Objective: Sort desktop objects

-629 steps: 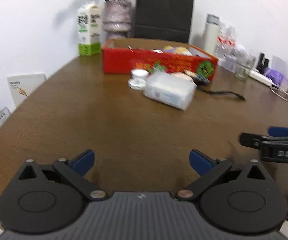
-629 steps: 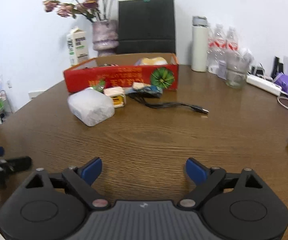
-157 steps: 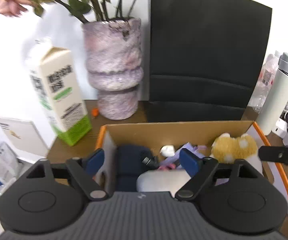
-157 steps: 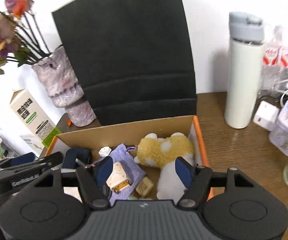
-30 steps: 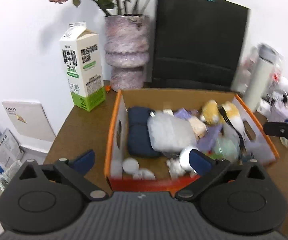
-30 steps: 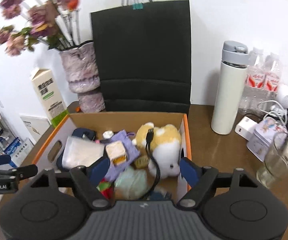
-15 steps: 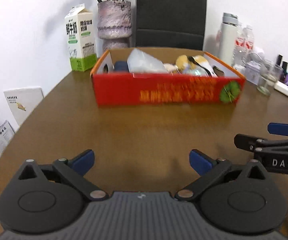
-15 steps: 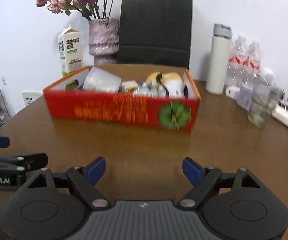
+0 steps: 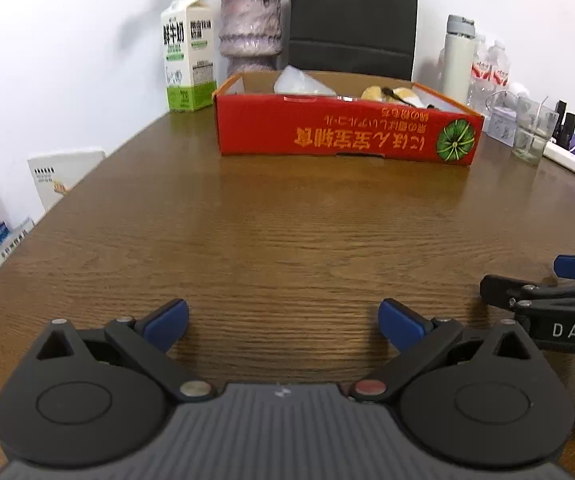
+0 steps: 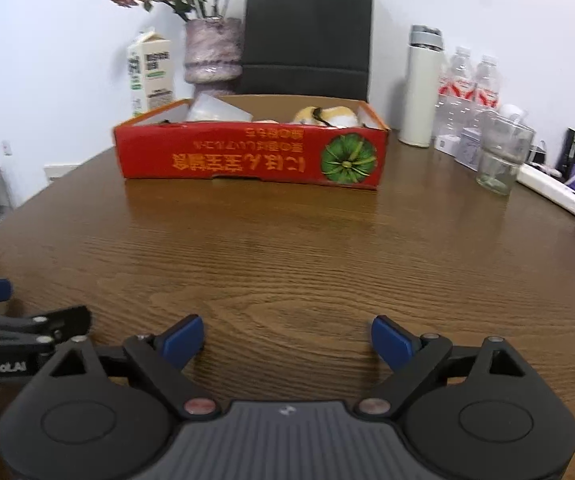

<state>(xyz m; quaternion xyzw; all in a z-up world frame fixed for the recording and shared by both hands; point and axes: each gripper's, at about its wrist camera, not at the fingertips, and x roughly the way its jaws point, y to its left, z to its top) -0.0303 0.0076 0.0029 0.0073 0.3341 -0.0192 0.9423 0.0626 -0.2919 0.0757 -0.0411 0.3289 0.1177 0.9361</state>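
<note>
Red cardboard box [image 10: 249, 156], shallow, open-topped, pumpkin print on its front; plush toy [image 10: 327, 115] and clear packet [image 10: 217, 109] poke above the rim. It sits far side of brown wood-grain desk [image 10: 287, 256], before white wall. Left hand-held gripper [image 9: 283, 320] spread wide, empty; right hand-held gripper [image 10: 287, 338] opening, nothing between its fingers.

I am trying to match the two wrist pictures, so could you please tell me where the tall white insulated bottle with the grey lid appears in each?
Left wrist: the tall white insulated bottle with the grey lid stands upper right, behind the right end of the red cardboard box.
Right wrist: the bottle stands right of centre, just past the box's right end.
Shared landmark: the black paper bag against the wall.
</note>
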